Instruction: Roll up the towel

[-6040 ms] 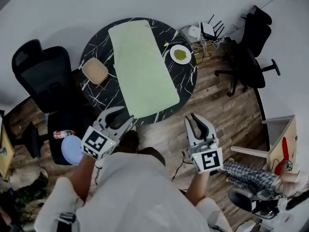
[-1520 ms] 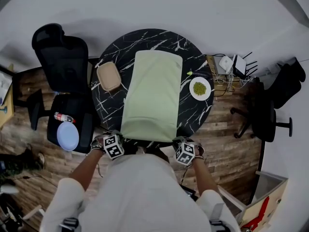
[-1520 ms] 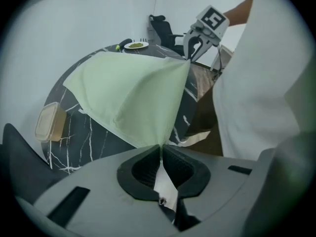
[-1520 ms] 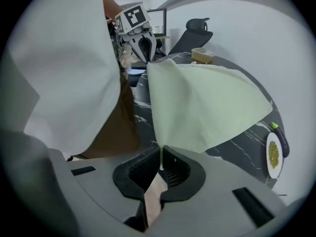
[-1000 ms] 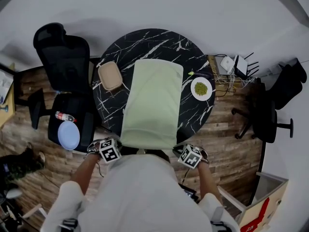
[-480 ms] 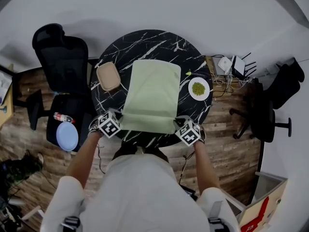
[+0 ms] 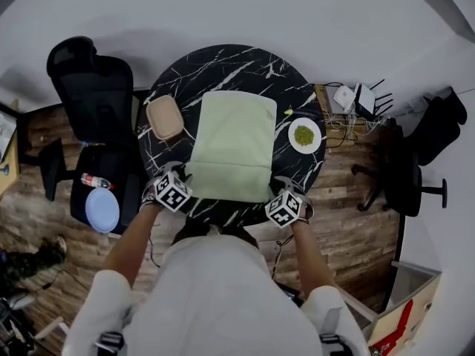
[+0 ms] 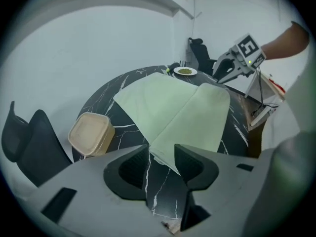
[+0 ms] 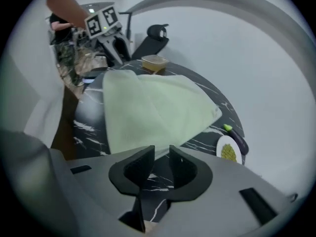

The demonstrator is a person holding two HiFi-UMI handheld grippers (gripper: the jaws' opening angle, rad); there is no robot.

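Towel (image 7: 234,143), pale green, near end folded over itself, lies on the black marble desk (image 7: 223,61). Our left gripper (image 8: 162,154): fingers just opened, towel corner loose between them. Our right gripper (image 9: 162,154): fingers just opened too, gripping nothing, at the fold's other corner.

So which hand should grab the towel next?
Probably left. Both grippers' jaws have just been opening beside the towel, gripping nothing. The left gripper has the wider gap, with a corner lying in it; the right gripper has a narrower one, the edge just beyond.
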